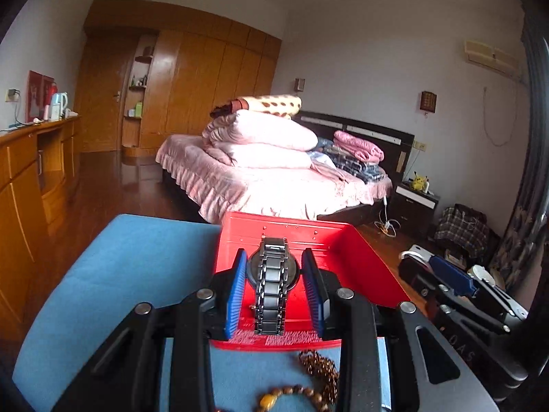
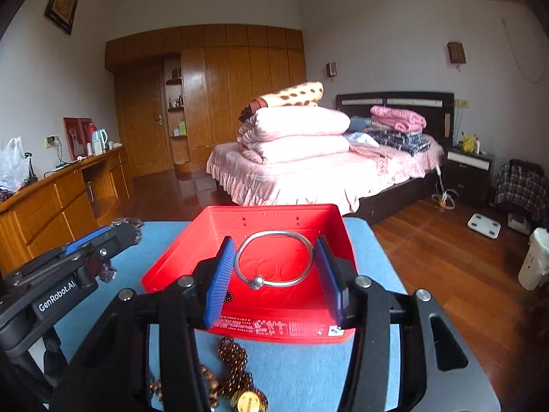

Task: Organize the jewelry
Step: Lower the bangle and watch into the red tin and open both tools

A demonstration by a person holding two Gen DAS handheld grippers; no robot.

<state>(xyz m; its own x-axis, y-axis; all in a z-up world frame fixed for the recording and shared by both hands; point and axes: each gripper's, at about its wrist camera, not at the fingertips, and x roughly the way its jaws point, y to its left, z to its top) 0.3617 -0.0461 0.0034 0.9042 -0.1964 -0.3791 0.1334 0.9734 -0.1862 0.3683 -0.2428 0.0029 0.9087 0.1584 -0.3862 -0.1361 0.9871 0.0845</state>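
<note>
Left gripper [image 1: 274, 286] jaws clamped, right gripper [image 2: 276, 274] jaws clamped

- blue surface [image 2: 370, 250] carrying everything
- red tray [image 2: 206, 230] sitting on it
- brown bead bracelets [image 2: 233, 367] lying on it just beside the tray's near edge

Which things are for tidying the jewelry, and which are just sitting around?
For the job:
watch in left gripper
silver bangle in right gripper
red tray
bead bracelets

Just lying about:
bed
kettle
yellow plush toy
</note>
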